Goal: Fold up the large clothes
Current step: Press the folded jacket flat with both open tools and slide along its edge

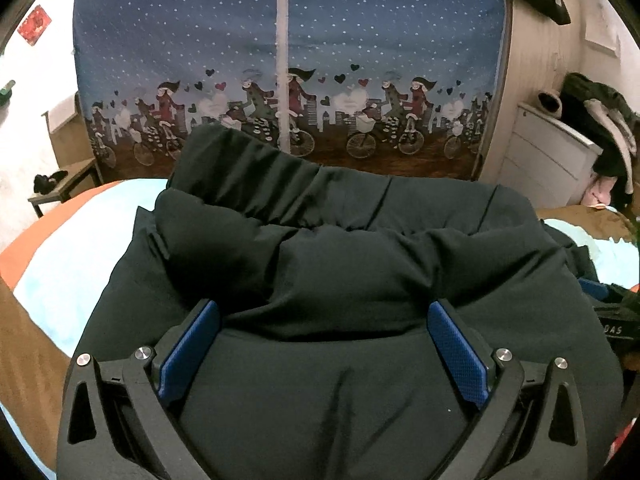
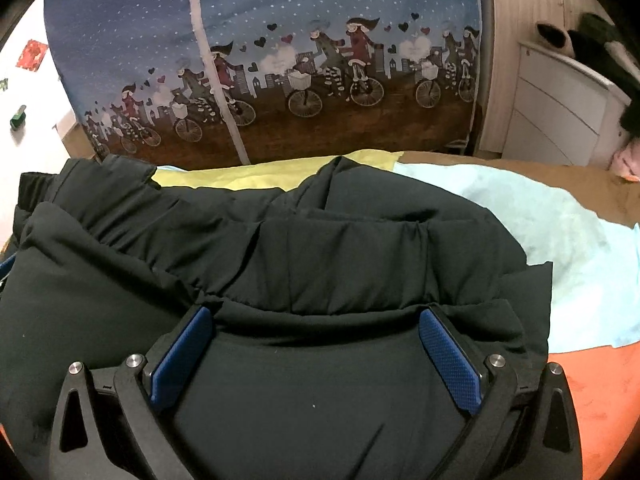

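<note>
A large dark green-black garment (image 1: 340,264) lies folded in thick layers on a bed, with a gathered waistband along its far edge. In the left wrist view my left gripper (image 1: 324,312) hovers just over the near layer, its blue pads (image 1: 188,354) spread wide and nothing pinched between them. The same garment (image 2: 304,248) fills the right wrist view. My right gripper (image 2: 316,316) stands open above it in the same way, blue pads (image 2: 450,360) wide apart, cloth lying under them and not clamped.
The bed carries a light blue sheet (image 2: 560,248), an orange cover (image 2: 580,392) and a yellow cloth (image 2: 256,176). A blue curtain with cyclists (image 1: 280,80) hangs behind. White drawers (image 1: 548,156) with piled clothes stand at the right, and a low wooden table (image 1: 64,188) at the left.
</note>
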A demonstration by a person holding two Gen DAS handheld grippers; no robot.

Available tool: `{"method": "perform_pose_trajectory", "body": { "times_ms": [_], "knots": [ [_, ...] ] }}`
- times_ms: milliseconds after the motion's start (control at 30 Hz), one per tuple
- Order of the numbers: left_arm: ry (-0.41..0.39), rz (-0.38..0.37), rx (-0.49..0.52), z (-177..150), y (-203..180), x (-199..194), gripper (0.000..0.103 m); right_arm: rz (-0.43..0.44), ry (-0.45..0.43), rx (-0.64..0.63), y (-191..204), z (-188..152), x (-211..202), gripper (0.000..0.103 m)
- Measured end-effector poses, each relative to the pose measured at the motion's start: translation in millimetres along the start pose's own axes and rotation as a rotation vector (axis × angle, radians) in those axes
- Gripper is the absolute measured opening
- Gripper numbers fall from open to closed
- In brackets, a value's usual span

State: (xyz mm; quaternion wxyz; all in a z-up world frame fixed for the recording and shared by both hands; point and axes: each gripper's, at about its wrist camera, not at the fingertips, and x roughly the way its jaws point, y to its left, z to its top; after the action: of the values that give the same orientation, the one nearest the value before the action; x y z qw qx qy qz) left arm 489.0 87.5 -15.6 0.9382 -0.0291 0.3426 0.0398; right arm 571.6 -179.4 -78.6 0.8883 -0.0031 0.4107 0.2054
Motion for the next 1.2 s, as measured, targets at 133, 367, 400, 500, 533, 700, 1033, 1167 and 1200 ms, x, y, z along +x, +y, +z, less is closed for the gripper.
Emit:
{"method": "perform_pose_trajectory", "body": {
  "times_ms": [133,367,400,500,533,700,1033,1167,1200],
  "knots": [
    [-0.001,-0.035,-0.003,-3.0,4.5,-7.9,0.102,0.003,-0.036,0.001,0.8,-6.2,-9.4,0.103],
    [0.012,-0.002,0.000,-5.4,7.3,-22.1,0.102,-0.007,-0.070,0.021,-0.8,-12.8,-36.2,0.103],
    [0.010,0.004,-0.005,-5.6,8.9,-24.9,0.102,-0.022,-0.081,0.016,0.3,-13.3,-40.1,0.103],
    [-0.028,0.014,-0.031,-4.2,20.9,-37.6,0.102,-0.068,-0.119,0.004,0.1,-15.7,-53.6,0.103],
    [-0.044,0.017,-0.041,-3.5,27.4,-42.4,0.102,-0.080,-0.128,0.003,-1.6,-16.5,-58.0,0.103],
    [-0.070,0.040,-0.055,-3.1,54.7,-58.0,0.102,-0.130,-0.159,0.009,-17.4,-21.2,-75.4,0.103],
    [-0.034,0.087,-0.129,-11.3,99.9,-68.4,0.102,-0.216,-0.206,0.017,-46.0,-29.0,-101.0,0.103],
    [0.005,0.073,-0.140,-14.1,108.8,-67.6,0.102,-0.195,-0.175,0.029,-56.2,-35.5,-101.5,0.103],
    [0.014,0.067,-0.140,-15.2,110.0,-66.7,0.102,-0.179,-0.155,0.044,-60.2,-38.0,-99.3,0.103]
  ]
}}
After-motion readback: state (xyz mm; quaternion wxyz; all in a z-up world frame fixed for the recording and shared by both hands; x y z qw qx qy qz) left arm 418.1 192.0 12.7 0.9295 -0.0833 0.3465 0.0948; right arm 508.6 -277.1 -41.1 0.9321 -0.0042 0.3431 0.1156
